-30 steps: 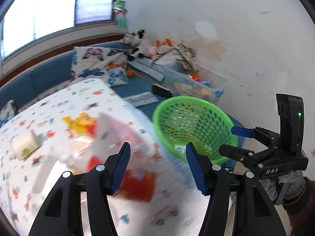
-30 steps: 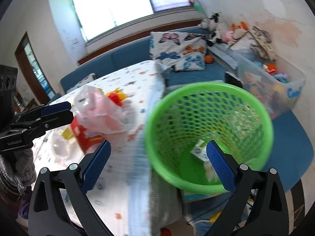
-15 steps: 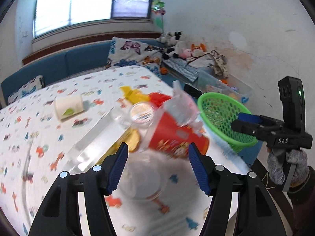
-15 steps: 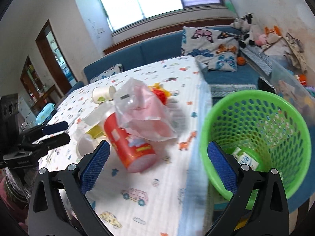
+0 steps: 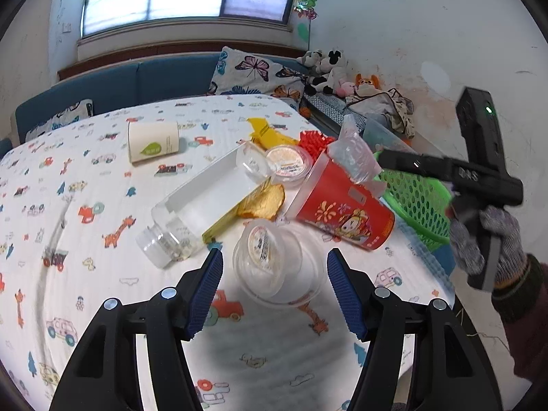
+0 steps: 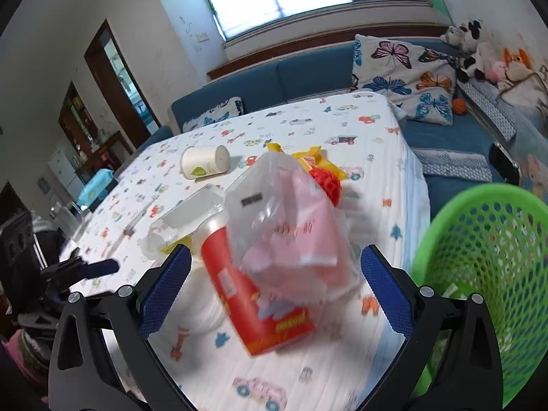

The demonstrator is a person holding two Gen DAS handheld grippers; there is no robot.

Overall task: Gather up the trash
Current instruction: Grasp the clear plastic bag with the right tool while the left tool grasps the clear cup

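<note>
A pile of trash lies on the patterned tablecloth [image 5: 85, 205]. A red paper cup [image 5: 346, 209] lies on its side with a clear plastic bag [image 6: 291, 226] over it. A clear plastic lidded cup [image 5: 274, 263] lies between the fingers of my left gripper [image 5: 274, 291], which is open and empty. My right gripper [image 6: 270, 287] is open and empty, its fingers on either side of the red cup [image 6: 253, 294] and bag. The green mesh basket [image 6: 486, 267] stands beyond the table's right edge; it also shows in the left wrist view [image 5: 418, 198].
A white paper cup [image 5: 154, 140] lies further back. A clear long box [image 5: 205, 195], a small clear jar [image 5: 161, 243], yellow wrappers [image 5: 267, 130] and a red mesh piece [image 5: 313, 140] sit in the pile. A blue sofa [image 6: 308, 72] with butterfly cushions stands behind.
Both grippers have swung left from the green basket to the trash pile on the table. Both stay open and empty.
</note>
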